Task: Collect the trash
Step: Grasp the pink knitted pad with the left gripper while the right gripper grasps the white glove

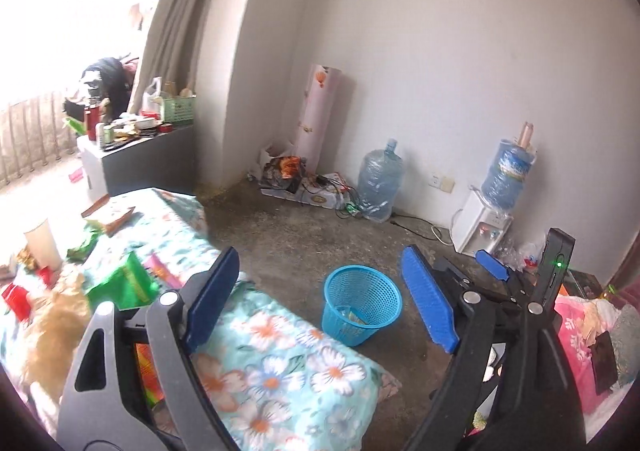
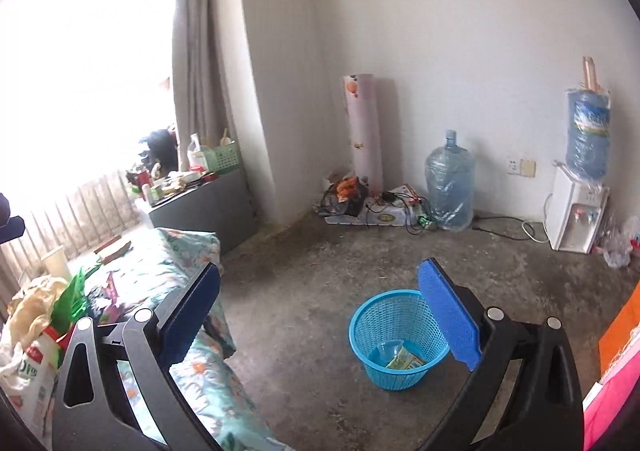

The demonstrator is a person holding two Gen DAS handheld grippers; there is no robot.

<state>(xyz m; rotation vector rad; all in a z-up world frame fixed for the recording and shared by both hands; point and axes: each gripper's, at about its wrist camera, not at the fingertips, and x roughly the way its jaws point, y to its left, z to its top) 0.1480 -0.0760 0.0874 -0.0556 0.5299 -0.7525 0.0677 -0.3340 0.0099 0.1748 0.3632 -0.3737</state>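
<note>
A blue mesh waste basket [image 1: 362, 305] stands on the concrete floor; in the right wrist view [image 2: 400, 337] it holds a clear cup and a green wrapper [image 2: 404, 361]. My left gripper [image 1: 320, 299] is open and empty, over the edge of the floral-covered table [image 1: 280, 367]. My right gripper [image 2: 320, 319] is open and empty, just left of and above the basket; it also shows in the left wrist view [image 1: 492, 265]. Trash lies on the table: green packets [image 1: 120, 283], crumpled brown paper [image 1: 60, 315], a white cup [image 1: 42, 243], red wrappers [image 1: 16, 297].
A water jug [image 2: 450, 181] and a water dispenser [image 2: 576, 207] stand at the far wall, with cables and a box [image 2: 384, 215] on the floor. A grey cabinet [image 2: 204, 207] with clutter is by the curtain. Pink bedding [image 1: 584, 335] is at right.
</note>
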